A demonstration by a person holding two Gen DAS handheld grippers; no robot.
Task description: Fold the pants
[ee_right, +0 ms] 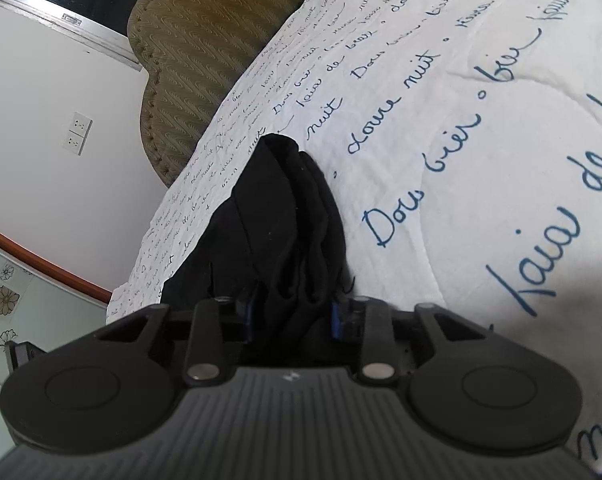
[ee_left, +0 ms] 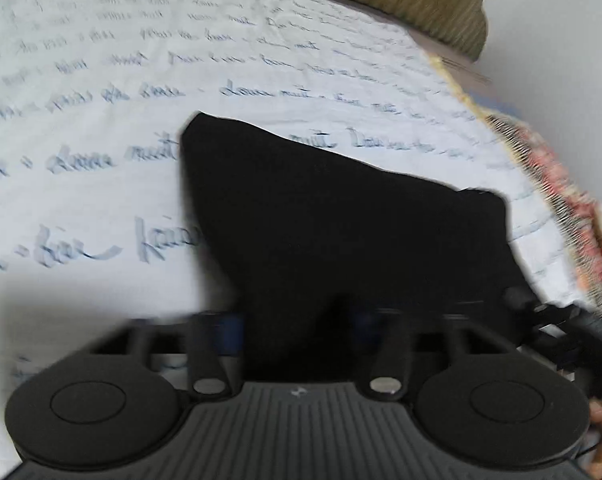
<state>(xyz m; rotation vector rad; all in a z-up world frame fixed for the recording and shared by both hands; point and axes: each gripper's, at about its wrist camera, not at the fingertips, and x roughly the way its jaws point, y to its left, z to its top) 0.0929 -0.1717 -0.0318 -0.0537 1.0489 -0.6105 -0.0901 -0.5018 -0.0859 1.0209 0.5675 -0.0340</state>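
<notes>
The black pants [ee_left: 321, 220] lie as a folded dark slab on a white bed sheet [ee_left: 101, 200] printed with blue handwriting. In the left wrist view, which is blurred, my left gripper [ee_left: 297, 320] sits at the near edge of the pants, with black cloth filling the narrow gap between its fingers. In the right wrist view the pants [ee_right: 285, 208] run away from me as a bunched, layered ridge. My right gripper [ee_right: 292, 314] is shut on their near end, blue pads pressed against the cloth from both sides.
The sheet [ee_right: 461, 160] spreads wide to the right. An olive padded headboard [ee_right: 201, 40] stands at the bed's far end, beside a white wall with sockets [ee_right: 77, 132]. Flowered floor tiles [ee_right: 9, 300] show past the bed's left edge. A patterned fabric border [ee_left: 573, 216] lines the bed's right edge.
</notes>
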